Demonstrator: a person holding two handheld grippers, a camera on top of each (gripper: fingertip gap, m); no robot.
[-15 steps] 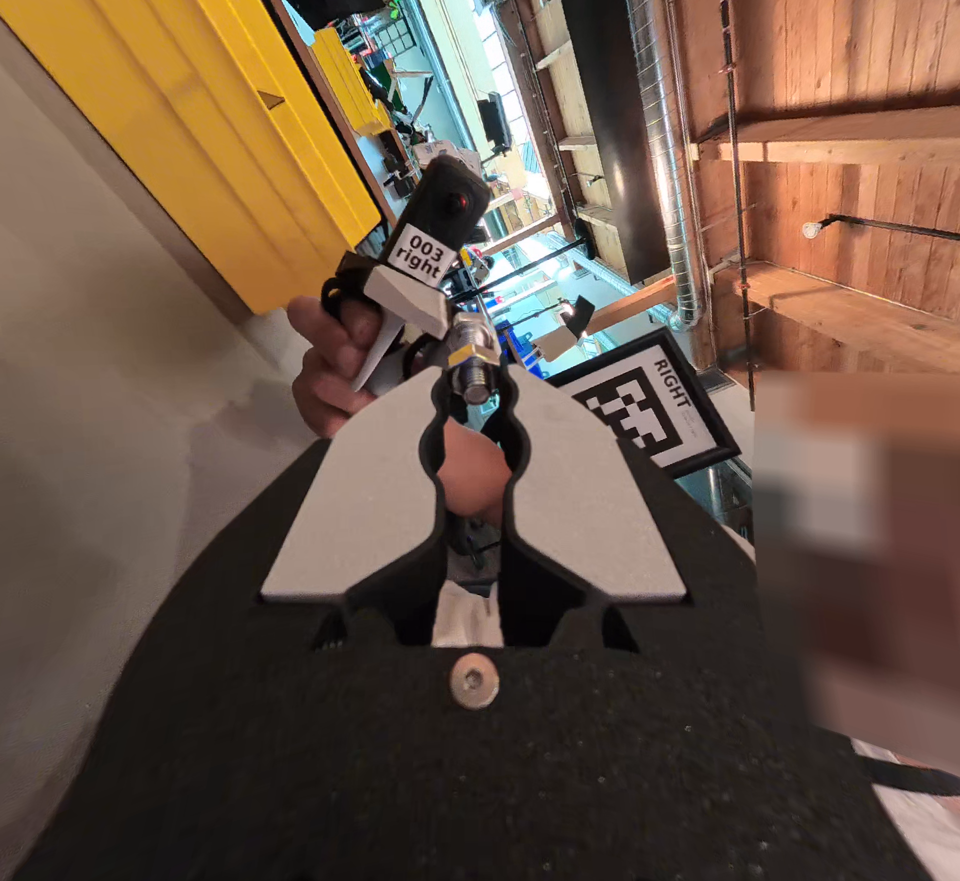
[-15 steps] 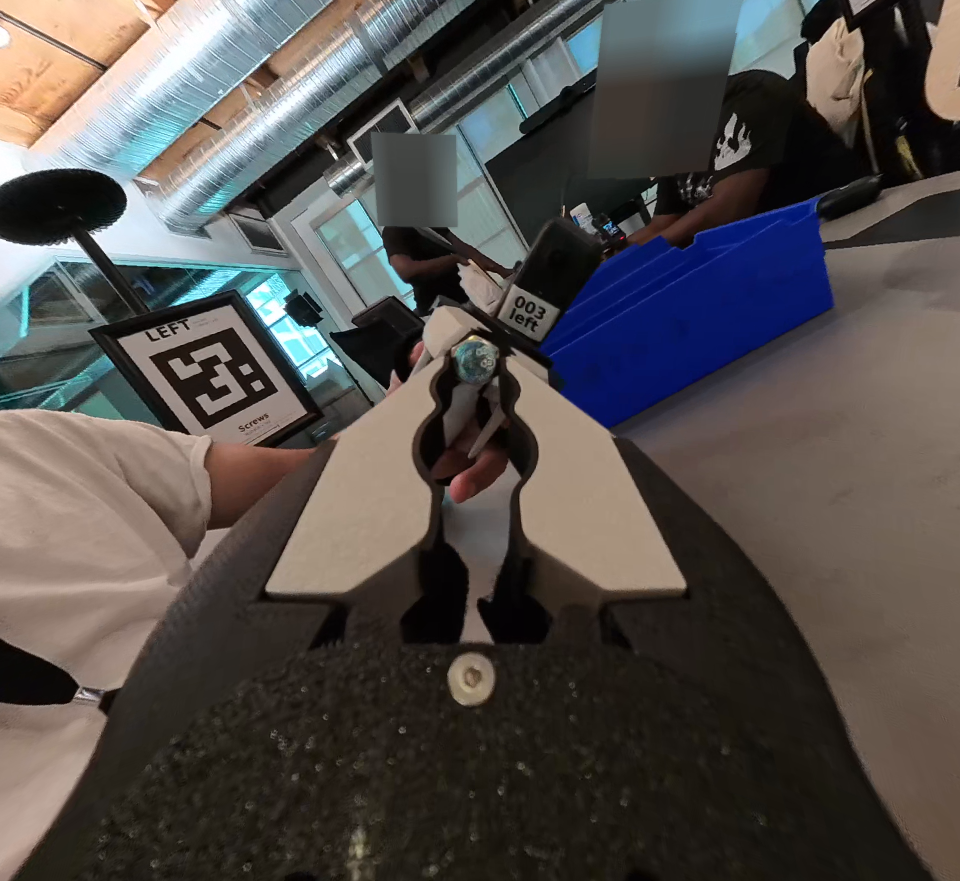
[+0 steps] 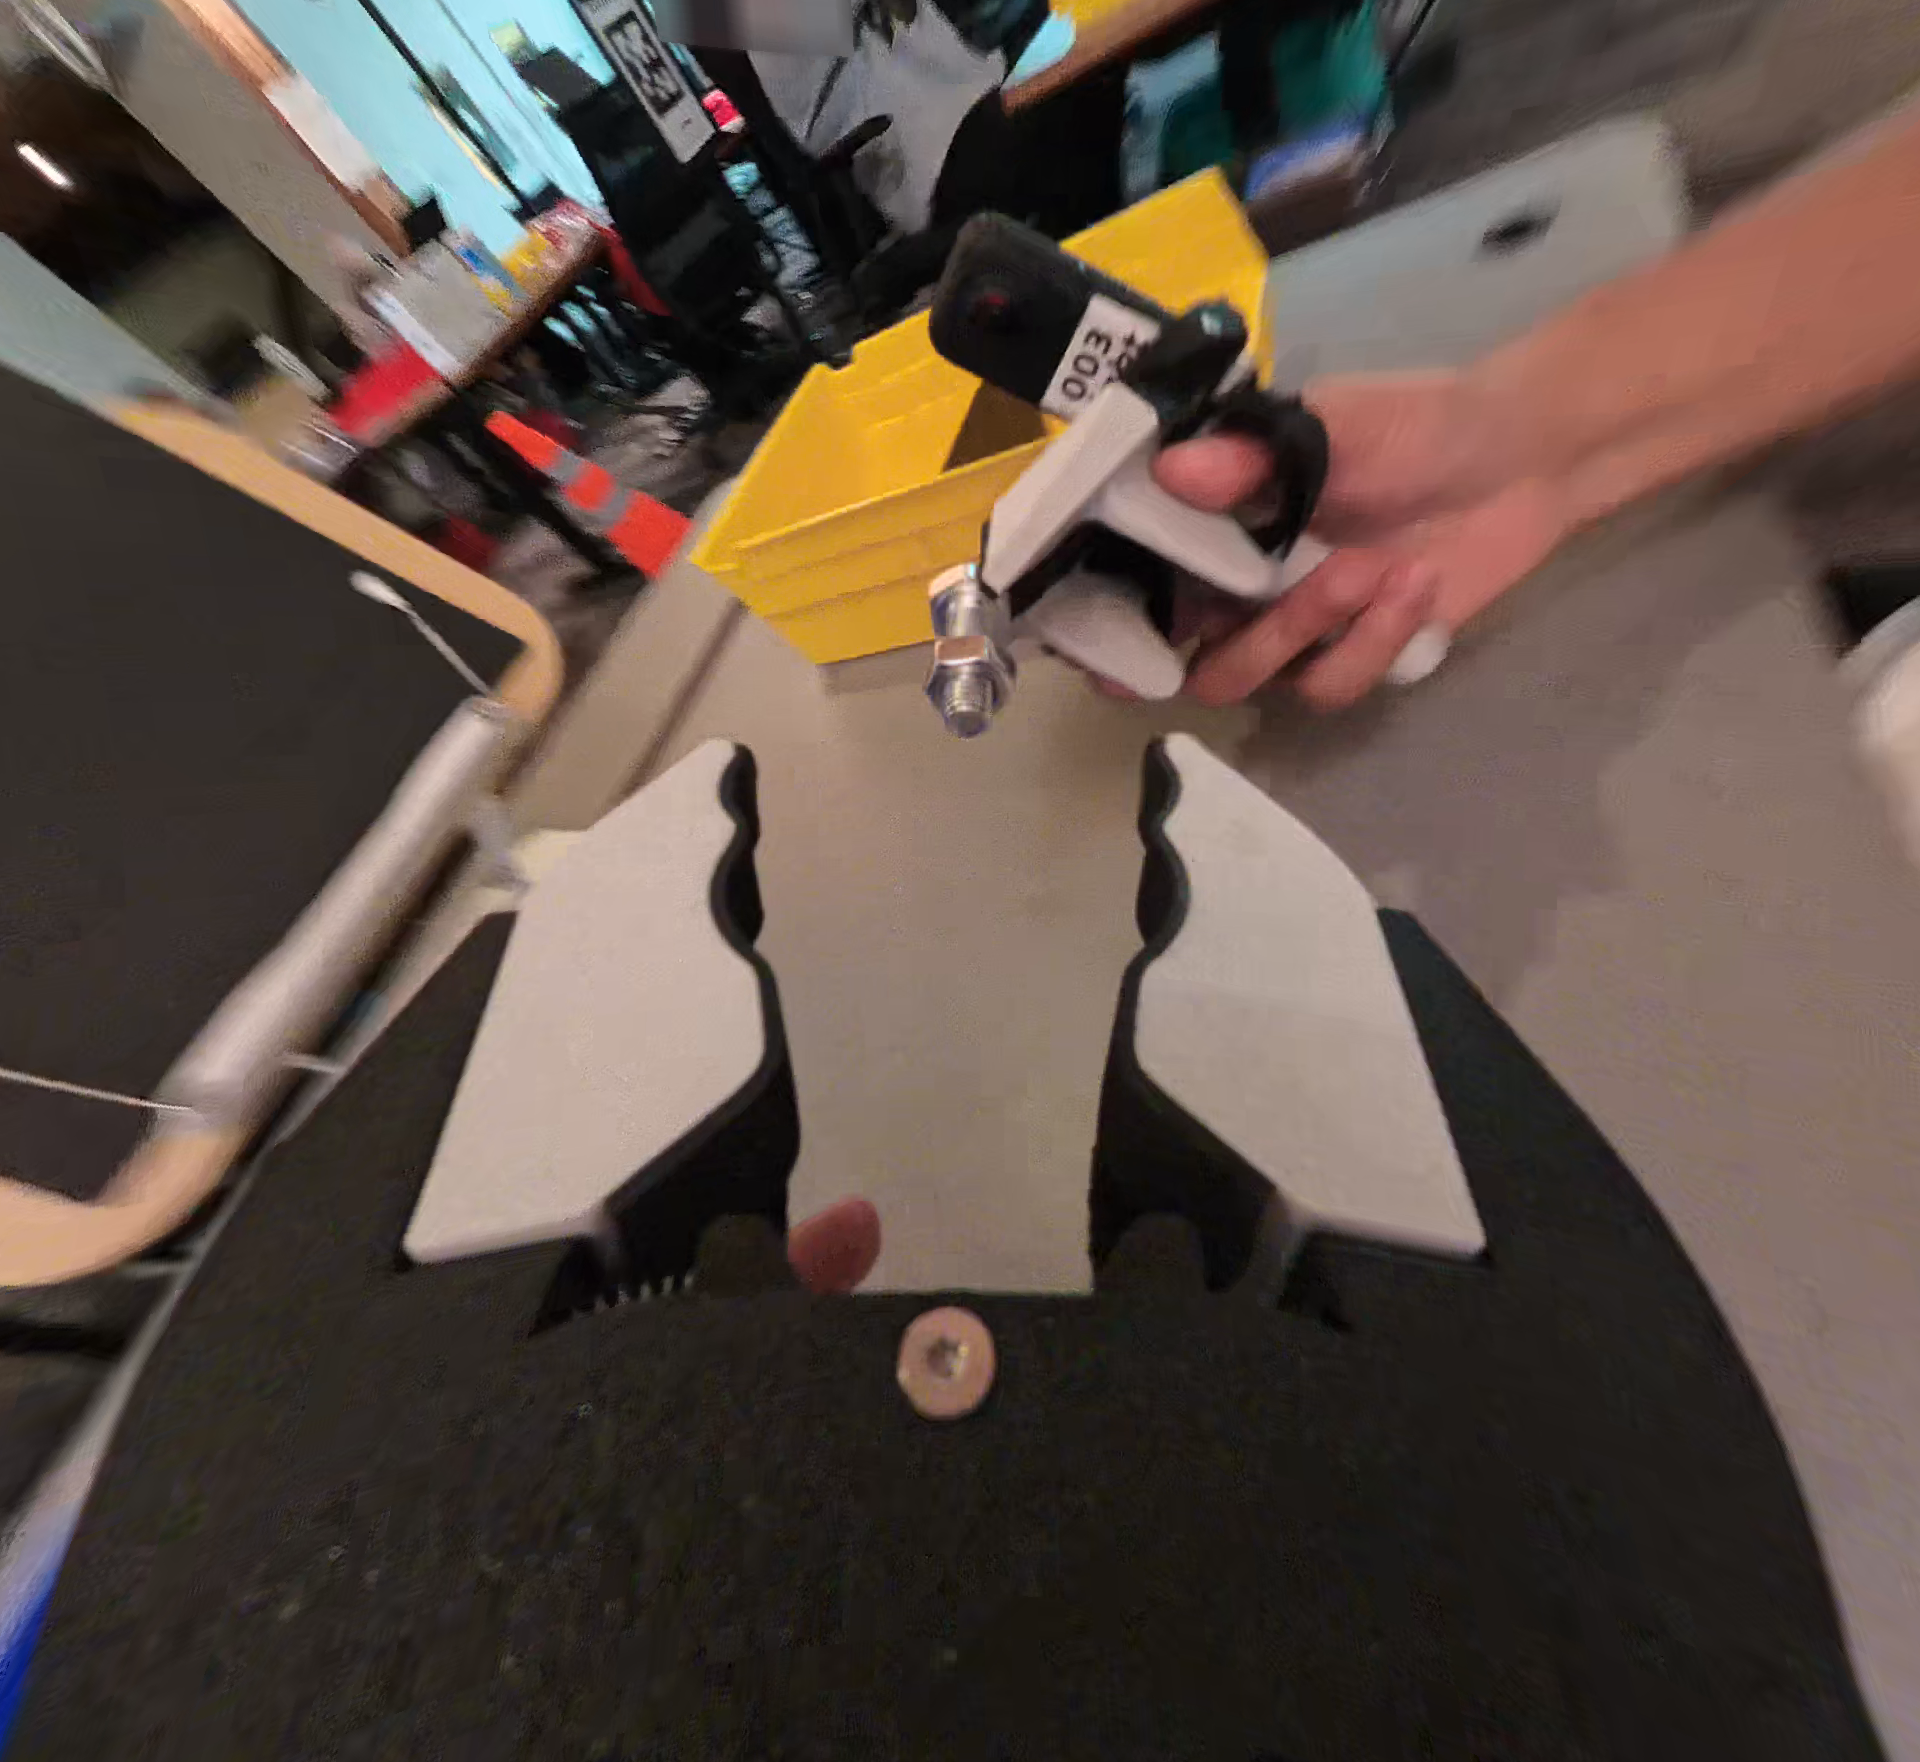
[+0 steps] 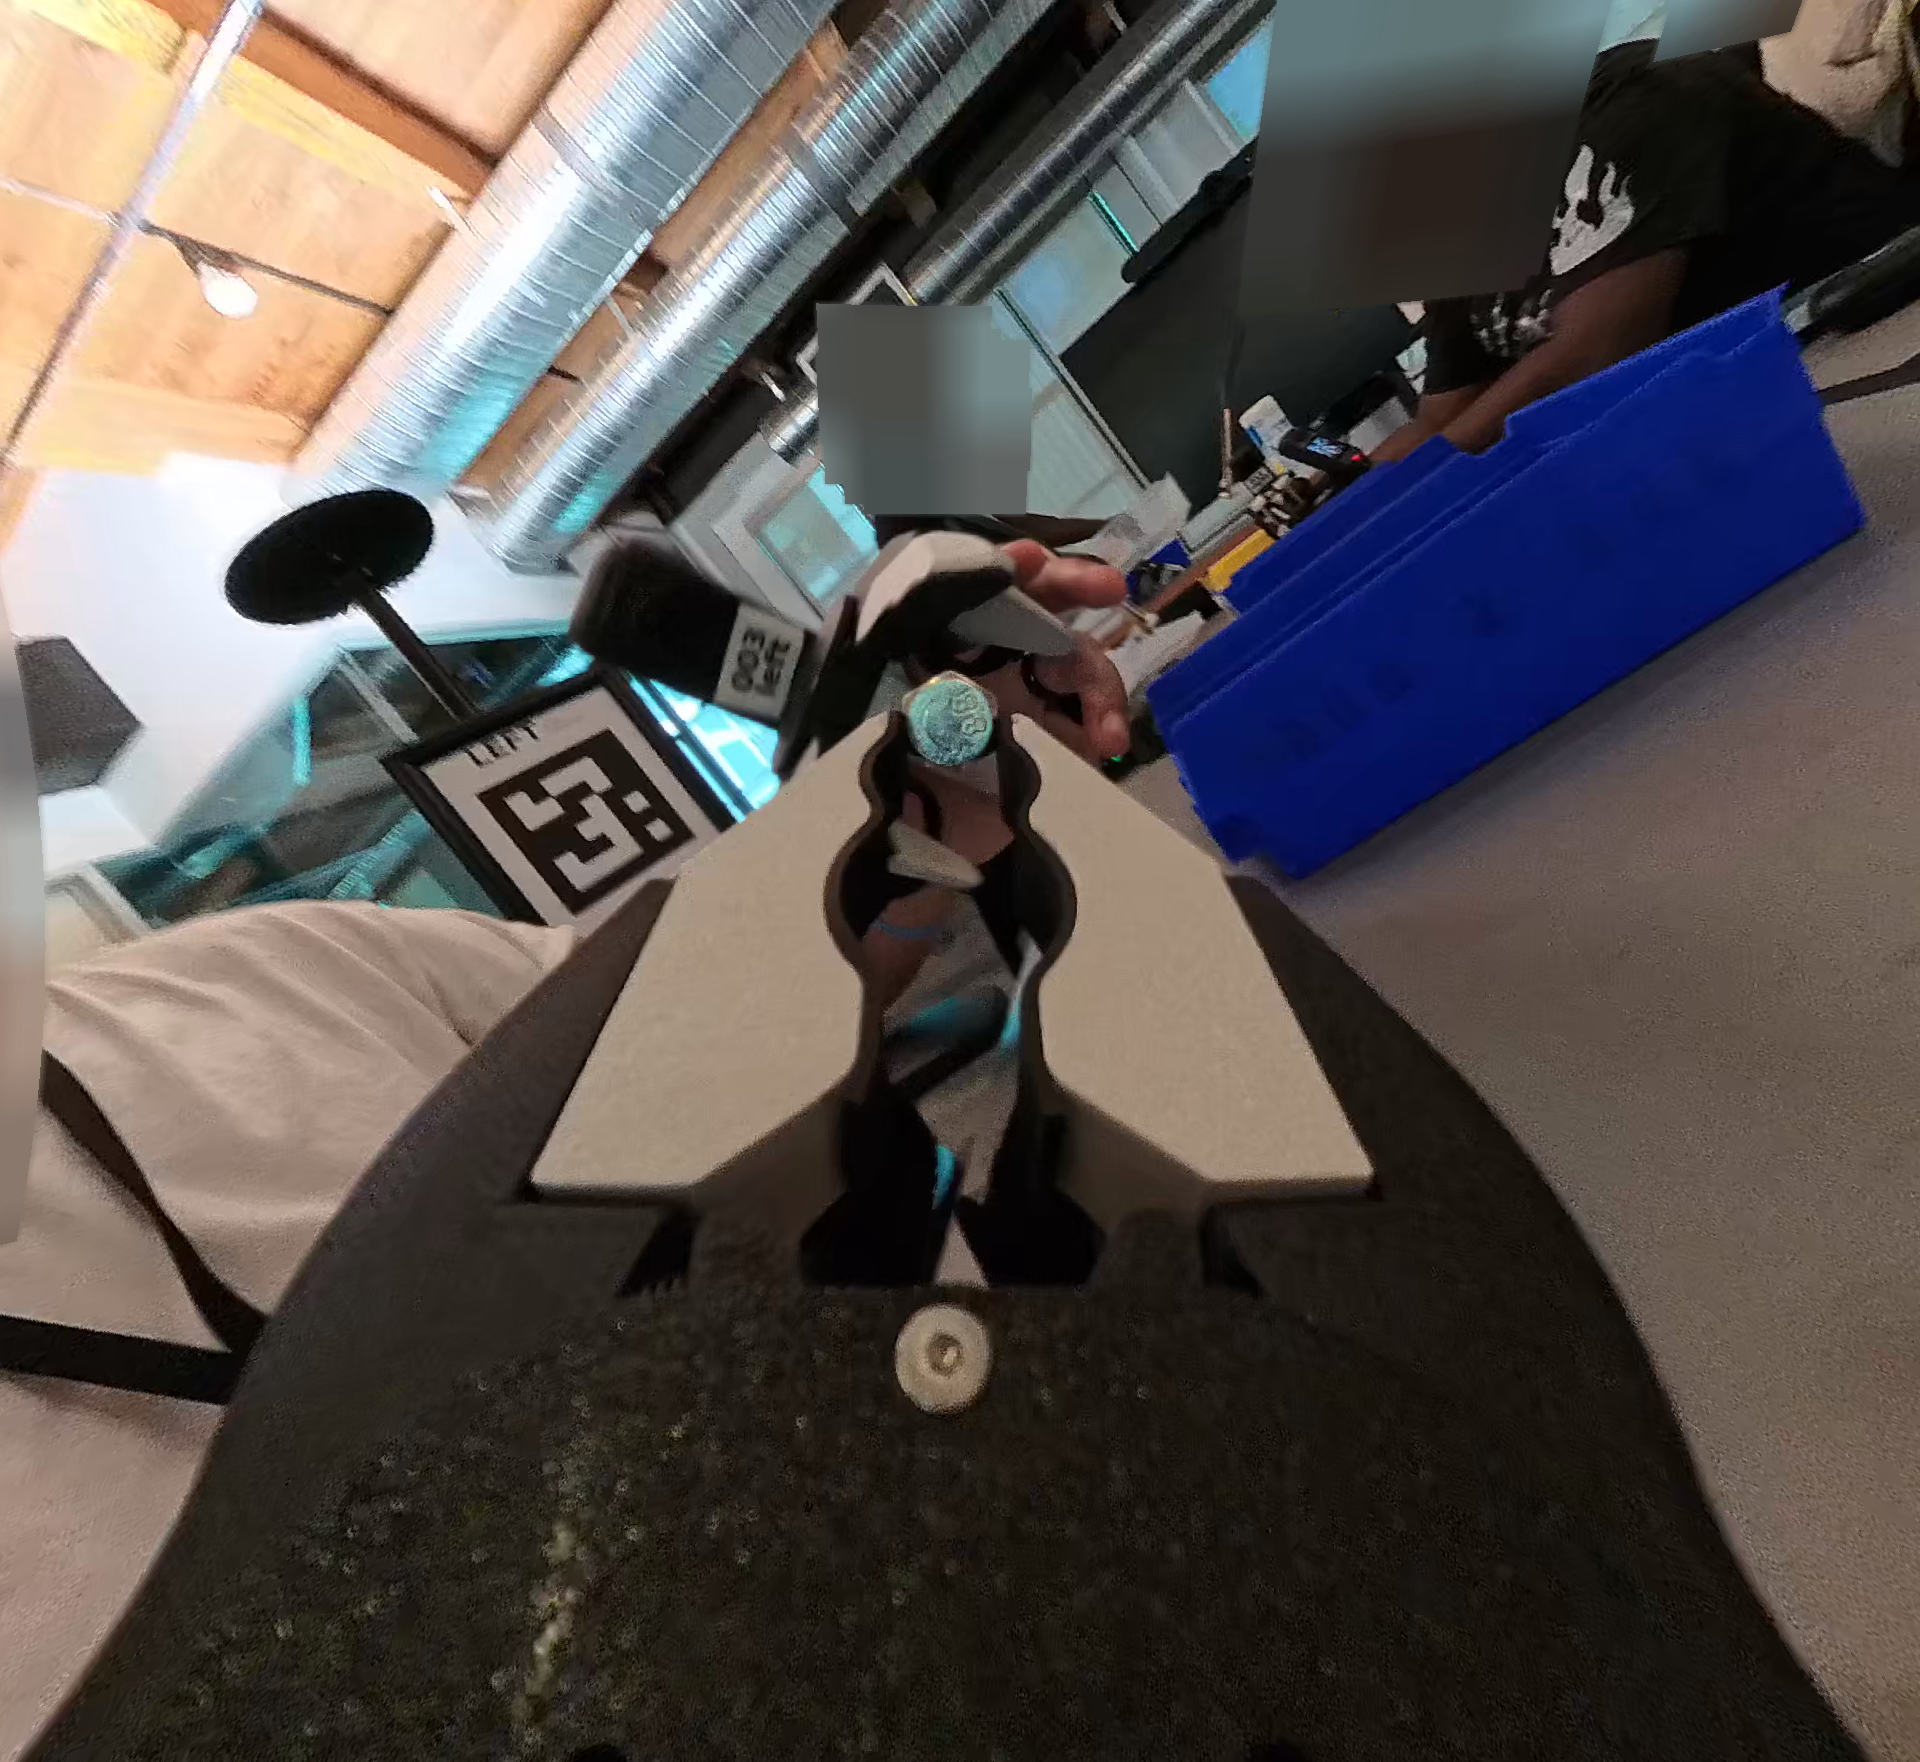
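Steel threaded bolt [image 4: 948, 725] with hex nut [image 3: 968, 663].

Left wrist view is motion-blurred throughout: background shelves, a framed marker sign [image 3: 652, 65] and a chair [image 3: 260, 673] at the left edge are smeared, the chair cut off by the frame. The forearm [image 3: 1662, 310] runs out at the right edge. The yellow bin [image 3: 883, 517] is partly covered by the right tongs [image 3: 1003, 611]; its contents can't be told. In the right wrist view the bolt [image 4: 948, 723] shows only its head, the shank hidden between the fingers. The blue bin [image 4: 1507, 590] interior is hidden. The left tongs [image 4: 935, 611] are blurred, fingertips unclear there.
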